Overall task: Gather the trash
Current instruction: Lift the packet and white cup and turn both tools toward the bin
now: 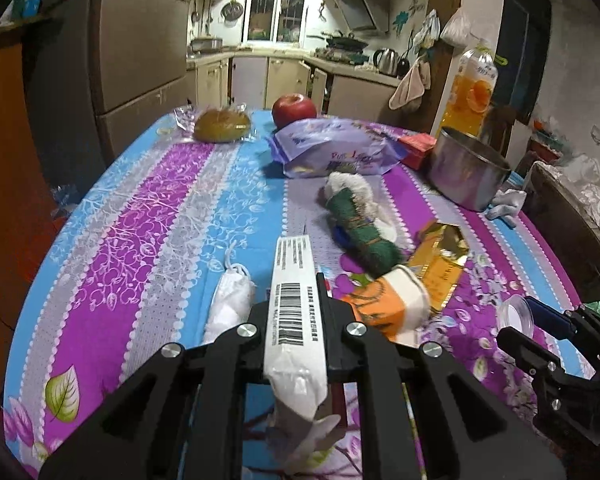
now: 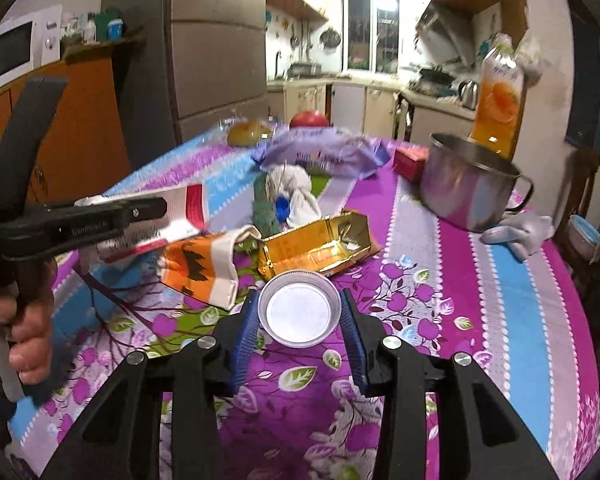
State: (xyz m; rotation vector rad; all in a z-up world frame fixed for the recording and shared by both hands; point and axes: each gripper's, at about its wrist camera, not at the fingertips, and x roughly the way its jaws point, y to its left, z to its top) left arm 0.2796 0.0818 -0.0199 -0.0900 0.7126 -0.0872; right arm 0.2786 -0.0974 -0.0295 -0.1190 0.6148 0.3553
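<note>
The left gripper [image 1: 296,300] is clamping a flattened white carton with a barcode [image 1: 294,304] between its jaws, the carton lifted off the floral tablecloth [image 1: 148,216] and sticking forward past the fingertips. The right gripper [image 2: 300,312] is bracketing a round clear lid [image 2: 299,309]; its blue pads [image 2: 247,322] are sitting just beside the rim on both sides, but whether they are pressing it — cannot tell from either view. Progress judged early: two pieces at most are in hand, no bin or bag is showing in either view, so nothing is confirmed as deposited. Candidate trash still lying on the cloth: a gold foil box [image 2: 320,246] torn open, an orange-and-white carton [image 2: 204,272] next to it, a crumpled white wad [image 1: 230,304] near the left gripper, a purple snack bag [image 1: 332,150] farther back. The apple [image 1: 294,109], juice bottle [image 1: 472,92] and steel pot [image 1: 466,168] are probably keepers. The rolled green-and-white cloth [image 1: 358,220] — status uncertain. Most of the clearing is remaining.
</note>
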